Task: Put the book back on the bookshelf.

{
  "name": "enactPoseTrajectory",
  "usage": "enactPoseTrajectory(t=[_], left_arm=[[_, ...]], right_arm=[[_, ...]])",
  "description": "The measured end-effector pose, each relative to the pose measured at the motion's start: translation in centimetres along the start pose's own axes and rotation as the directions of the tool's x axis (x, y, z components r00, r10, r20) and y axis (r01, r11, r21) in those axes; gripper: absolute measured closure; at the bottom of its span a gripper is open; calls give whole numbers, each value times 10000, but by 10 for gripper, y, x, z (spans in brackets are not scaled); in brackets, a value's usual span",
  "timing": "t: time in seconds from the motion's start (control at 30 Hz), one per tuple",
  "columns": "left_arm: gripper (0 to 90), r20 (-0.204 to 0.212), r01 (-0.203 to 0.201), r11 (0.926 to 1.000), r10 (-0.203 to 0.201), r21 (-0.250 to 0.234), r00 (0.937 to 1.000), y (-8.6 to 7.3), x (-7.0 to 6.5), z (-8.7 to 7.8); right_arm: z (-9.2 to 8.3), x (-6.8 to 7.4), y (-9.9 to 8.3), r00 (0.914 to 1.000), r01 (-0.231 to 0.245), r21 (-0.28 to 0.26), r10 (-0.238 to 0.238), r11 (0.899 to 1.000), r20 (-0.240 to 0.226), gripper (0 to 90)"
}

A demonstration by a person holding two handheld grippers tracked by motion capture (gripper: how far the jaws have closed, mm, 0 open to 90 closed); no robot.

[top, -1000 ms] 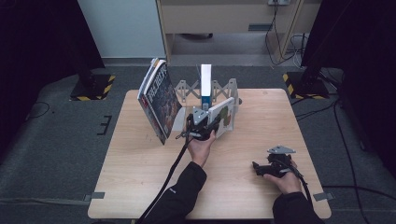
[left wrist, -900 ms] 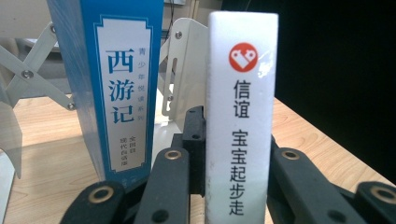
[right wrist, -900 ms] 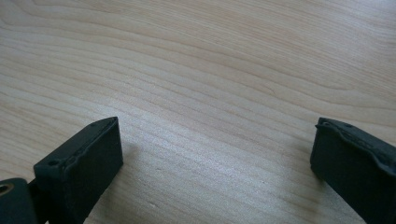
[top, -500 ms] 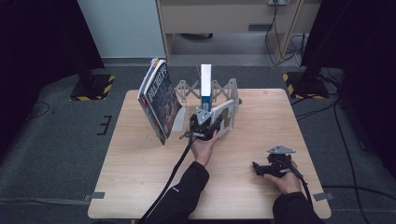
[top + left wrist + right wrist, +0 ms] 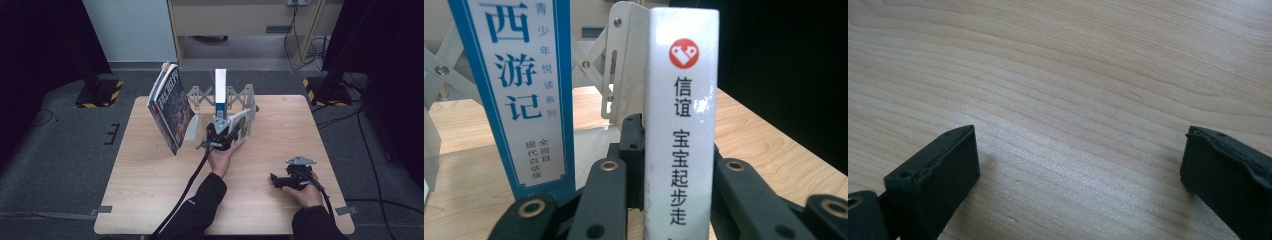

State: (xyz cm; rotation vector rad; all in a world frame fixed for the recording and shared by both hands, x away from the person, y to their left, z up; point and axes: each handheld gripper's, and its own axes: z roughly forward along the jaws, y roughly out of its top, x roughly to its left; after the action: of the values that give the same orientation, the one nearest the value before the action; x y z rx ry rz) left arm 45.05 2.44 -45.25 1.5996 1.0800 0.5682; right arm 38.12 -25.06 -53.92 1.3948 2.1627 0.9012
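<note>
The high view is soft and dim, with the table the one lit patch and the floor falling to black toward 9 and 3 o'clock. In the left gripper view the white spine is sharp but glares at 12 o'clock, while the background at 3 o'clock is black. The right gripper view is evenly bright, with the jaws casting soft shadows on the wood toward 3 o'clock.
</note>
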Motion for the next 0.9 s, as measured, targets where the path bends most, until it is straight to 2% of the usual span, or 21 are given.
enactPoseTrajectory(t=[0.3,0.6,0.77,0.9], left_arm=[[739,71,-3,10000,3,30,10000,-5,2,-4],[735,297,-451,9967,432,682,9986,-17,-1,-18],[734,384,-523,9933,485,1026,9981,-30,1,-28],[734,442,-424,9916,372,1219,9983,-41,3,-33]], right_arm=[[0,0,0,10000,3,-7,-3,10000,4,26],[0,0,0,10000,-13,4,13,10000,2,26],[0,0,0,10000,-21,3,21,10000,16,26],[0,1,0,10000,-24,1,24,10000,20,26]])
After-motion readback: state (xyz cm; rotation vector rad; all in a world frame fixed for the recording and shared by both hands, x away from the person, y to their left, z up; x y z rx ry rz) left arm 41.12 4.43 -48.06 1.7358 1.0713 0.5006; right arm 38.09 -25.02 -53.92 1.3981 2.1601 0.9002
